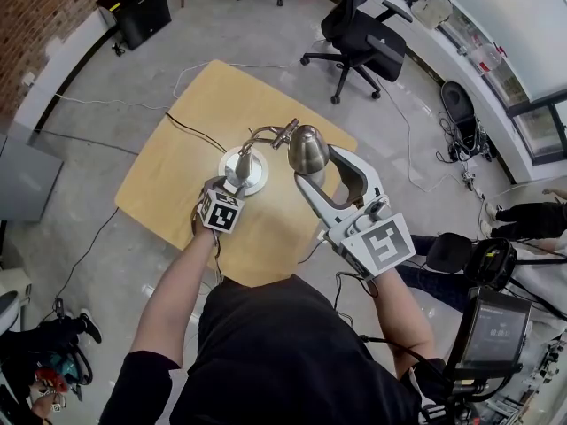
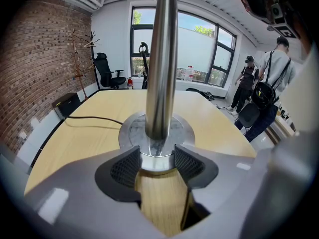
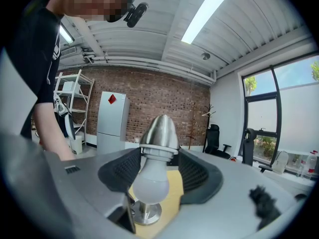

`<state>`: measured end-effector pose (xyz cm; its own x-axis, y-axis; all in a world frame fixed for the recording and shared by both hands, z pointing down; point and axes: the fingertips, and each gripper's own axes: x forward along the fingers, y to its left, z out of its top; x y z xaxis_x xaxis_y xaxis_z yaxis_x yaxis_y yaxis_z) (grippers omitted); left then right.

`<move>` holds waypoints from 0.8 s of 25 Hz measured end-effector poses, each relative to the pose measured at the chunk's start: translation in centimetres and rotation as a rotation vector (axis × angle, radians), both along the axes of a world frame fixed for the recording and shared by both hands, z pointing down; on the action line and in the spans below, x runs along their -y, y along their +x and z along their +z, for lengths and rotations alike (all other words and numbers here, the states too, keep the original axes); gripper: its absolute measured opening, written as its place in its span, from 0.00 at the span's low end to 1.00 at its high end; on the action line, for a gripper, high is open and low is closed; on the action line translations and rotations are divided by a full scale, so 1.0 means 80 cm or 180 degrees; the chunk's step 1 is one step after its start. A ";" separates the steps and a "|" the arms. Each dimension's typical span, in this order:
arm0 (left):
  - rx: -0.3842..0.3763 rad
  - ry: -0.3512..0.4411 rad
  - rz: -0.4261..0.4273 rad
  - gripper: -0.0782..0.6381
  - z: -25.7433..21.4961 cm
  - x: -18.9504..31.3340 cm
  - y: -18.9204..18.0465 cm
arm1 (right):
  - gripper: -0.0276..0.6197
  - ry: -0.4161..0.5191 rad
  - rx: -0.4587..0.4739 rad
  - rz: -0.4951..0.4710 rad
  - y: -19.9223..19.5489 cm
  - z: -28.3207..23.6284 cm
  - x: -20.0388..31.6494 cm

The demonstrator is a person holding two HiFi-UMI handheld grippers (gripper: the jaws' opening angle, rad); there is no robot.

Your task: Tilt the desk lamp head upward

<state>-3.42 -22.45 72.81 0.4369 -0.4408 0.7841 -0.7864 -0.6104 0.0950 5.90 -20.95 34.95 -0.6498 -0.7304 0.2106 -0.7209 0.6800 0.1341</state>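
A brushed-metal desk lamp stands on a round wooden table (image 1: 168,184). Its round base (image 1: 255,168) sits mid-table, and a bent arm (image 1: 266,134) leads to the bell-shaped lamp head (image 1: 307,147). My left gripper (image 1: 237,182) is low at the upright post (image 2: 160,59), its pads closed on the collar where the post meets the base (image 2: 130,131). My right gripper (image 1: 310,177) is shut on the lamp head (image 3: 159,129), pads on either side of the socket just above the white bulb (image 3: 151,184). The head points down toward the base (image 3: 147,214).
A black cable (image 1: 190,131) runs across the table from the lamp. A black office chair (image 1: 359,34) and a black box (image 1: 137,7) stand on the floor beyond the table. People stand by the window (image 2: 271,78). More gear sits at the right (image 1: 496,326).
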 end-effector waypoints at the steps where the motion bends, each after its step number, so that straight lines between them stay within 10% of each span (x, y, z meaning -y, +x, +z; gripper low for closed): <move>1: 0.0001 0.0003 -0.0003 0.43 0.001 0.000 0.001 | 0.43 0.0008 0.0003 -0.0004 0.000 0.000 0.000; 20: -0.0020 0.0027 0.0009 0.43 0.008 0.003 -0.001 | 0.43 -0.0043 0.0079 -0.0064 -0.025 -0.001 0.024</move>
<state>-3.48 -22.71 73.46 0.4430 -0.4460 0.7777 -0.7840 -0.6135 0.0947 3.92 -22.87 34.84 -0.6693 -0.7144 0.2040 -0.7101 0.6959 0.1072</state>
